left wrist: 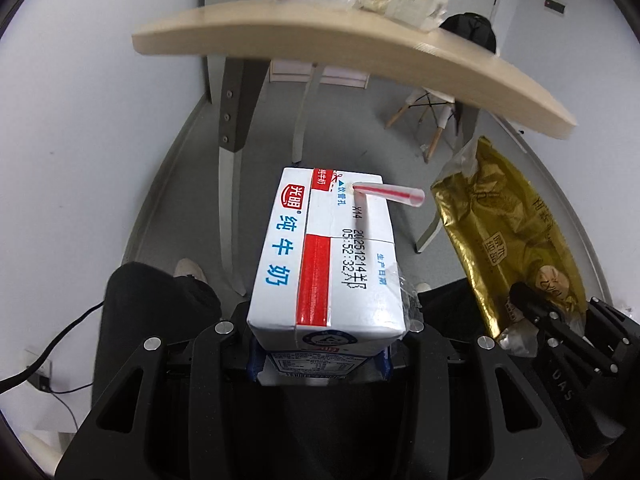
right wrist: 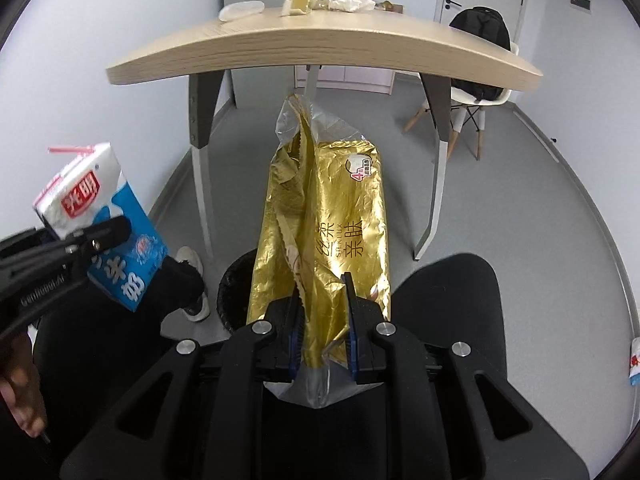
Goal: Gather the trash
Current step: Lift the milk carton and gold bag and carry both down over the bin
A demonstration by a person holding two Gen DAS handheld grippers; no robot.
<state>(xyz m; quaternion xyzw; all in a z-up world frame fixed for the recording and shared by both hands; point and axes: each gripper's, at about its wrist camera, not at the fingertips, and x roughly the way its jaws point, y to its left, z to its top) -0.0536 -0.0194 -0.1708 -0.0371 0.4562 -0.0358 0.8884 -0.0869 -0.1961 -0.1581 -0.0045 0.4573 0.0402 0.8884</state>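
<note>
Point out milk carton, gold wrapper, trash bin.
milk carton (left wrist: pixel 320 248), left wrist view, top face with the date print.
gold wrapper (right wrist: pixel 340 216), right wrist view, middle of the gold front.
trash bin (right wrist: pixel 234 300), right wrist view, black liner at the rim.

Even, soft indoor light, faint glare on gold wrapper (right wrist: pixel 332 216), strong fisheye bending and dark corners.

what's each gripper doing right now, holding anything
Left gripper: shut on the milk carton, straw still in it.
Right gripper: shut on the gold wrapper.
</note>
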